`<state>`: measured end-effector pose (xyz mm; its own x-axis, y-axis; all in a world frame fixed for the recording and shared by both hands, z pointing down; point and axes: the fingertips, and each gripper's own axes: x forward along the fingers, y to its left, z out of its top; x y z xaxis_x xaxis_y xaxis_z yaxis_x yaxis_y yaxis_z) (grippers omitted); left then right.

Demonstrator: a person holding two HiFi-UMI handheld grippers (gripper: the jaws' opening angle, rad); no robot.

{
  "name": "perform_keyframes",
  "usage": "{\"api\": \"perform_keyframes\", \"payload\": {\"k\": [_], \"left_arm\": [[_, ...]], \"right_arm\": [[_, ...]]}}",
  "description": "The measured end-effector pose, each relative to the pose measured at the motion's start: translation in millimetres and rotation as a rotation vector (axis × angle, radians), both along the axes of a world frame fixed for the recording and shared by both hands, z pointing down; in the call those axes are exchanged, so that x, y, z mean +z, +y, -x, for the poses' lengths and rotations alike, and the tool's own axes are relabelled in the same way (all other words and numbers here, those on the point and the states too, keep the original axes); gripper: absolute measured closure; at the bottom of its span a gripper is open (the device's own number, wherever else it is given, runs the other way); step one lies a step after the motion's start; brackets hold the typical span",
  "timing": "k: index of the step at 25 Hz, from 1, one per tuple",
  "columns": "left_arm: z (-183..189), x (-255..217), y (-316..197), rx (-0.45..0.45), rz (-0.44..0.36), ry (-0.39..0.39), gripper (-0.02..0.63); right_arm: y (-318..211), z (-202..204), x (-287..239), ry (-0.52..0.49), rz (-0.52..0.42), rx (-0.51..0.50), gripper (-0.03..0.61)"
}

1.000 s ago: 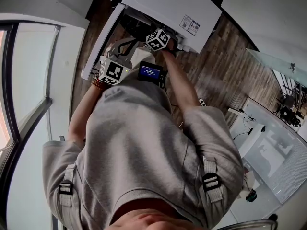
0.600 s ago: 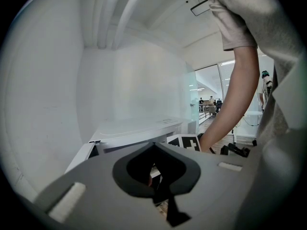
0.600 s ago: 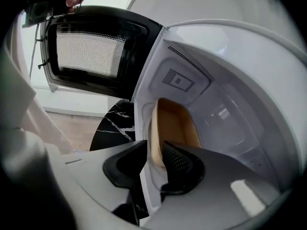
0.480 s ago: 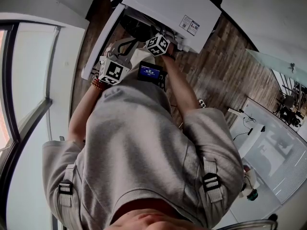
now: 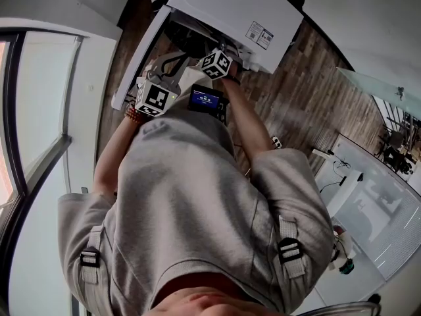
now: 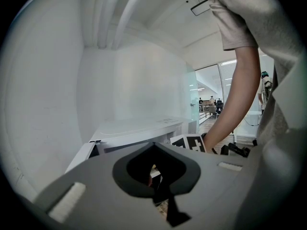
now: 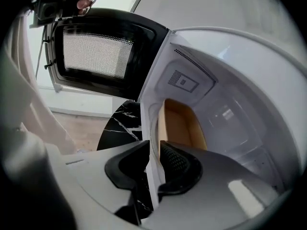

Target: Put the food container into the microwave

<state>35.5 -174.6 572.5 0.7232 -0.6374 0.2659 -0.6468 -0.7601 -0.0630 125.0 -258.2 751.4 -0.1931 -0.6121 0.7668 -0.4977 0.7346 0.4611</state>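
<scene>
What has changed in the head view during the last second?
The right hand-held gripper drew back slightly from the microwave toward the person, jaws closed on the food container's edge. The left hand-held gripper and microwave door stayed put.

The head view looks steeply down over the person's torso (image 5: 191,209) to the microwave (image 5: 233,12) at the frame top. The left gripper view looks out across the microwave top toward a wall (image 6: 134,80). The right gripper view sits close at the microwave opening and faces inward past the container (image 7: 180,123). All three views share the microwave. The head and left gripper views also share one marker cube (image 5: 216,63).
</scene>
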Motion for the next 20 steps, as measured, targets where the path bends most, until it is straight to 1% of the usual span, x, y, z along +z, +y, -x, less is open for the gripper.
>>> {"api": "perform_keyframes", "payload": {"k": [7,11,13,16,20], "left_arm": [[2.6,1.5,-1.6,-0.006,0.001,-0.001,0.617],[3.7,1.3,-3.0,-0.009,0.002,0.001,0.617],[4.1,1.0,-3.7,-0.009,0.001,0.002,0.617],[4.8,-1.2,-3.6,-0.006,-0.006,0.007,0.617],[5.1,-3.5,-0.4,0.006,-0.015,0.010,0.617]], "right_arm": [[-5.9,-2.8,7.3,0.014,0.026,0.005,0.499],[-4.0,-1.9,5.8,0.005,0.031,0.006,0.499],[-1.3,0.9,1.7,-0.013,0.027,0.006,0.501],[2.2,4.9,-12.5,-0.057,-0.007,0.012,0.541],[6.0,10.3,-37.2,-0.120,-0.056,0.011,0.543]]}}
